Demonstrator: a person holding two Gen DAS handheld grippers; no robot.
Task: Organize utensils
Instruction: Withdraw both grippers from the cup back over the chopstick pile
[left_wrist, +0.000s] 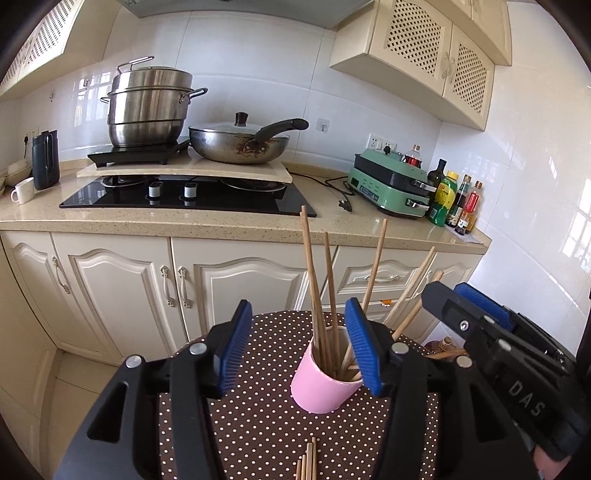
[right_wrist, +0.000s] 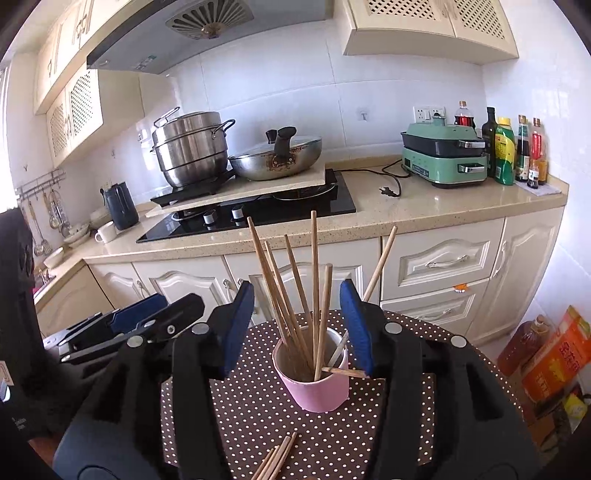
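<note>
A pink cup (left_wrist: 320, 384) stands upright on a round table covered by a brown polka-dot cloth (left_wrist: 258, 424). Wooden chopsticks (left_wrist: 317, 295) stand in the cup, fanned outward at different angles, their tips above the rim. One short stick lies across the cup's rim (right_wrist: 343, 371) on the right side in the right wrist view. More loose chopsticks (right_wrist: 275, 461) lie flat on the cloth at the near edge, apart from the cup.

The left gripper (left_wrist: 301, 350) hovers in front of the cup with its blue pads partly spread and nothing between them; the cup shows through the gap. The right gripper (right_wrist: 301, 328) is likewise partly spread and holds nothing, with the cup and sticks framed between its pads. Each gripper appears beside the other in the opposite view.

Beyond the table runs a beige counter (left_wrist: 184, 218) with a black gas hob (left_wrist: 184, 197), a stacked steel steamer pot (left_wrist: 151, 107), a lidded wok (left_wrist: 240, 144), a green electric cooker (left_wrist: 391, 184) and several sauce bottles (left_wrist: 456, 203).
</note>
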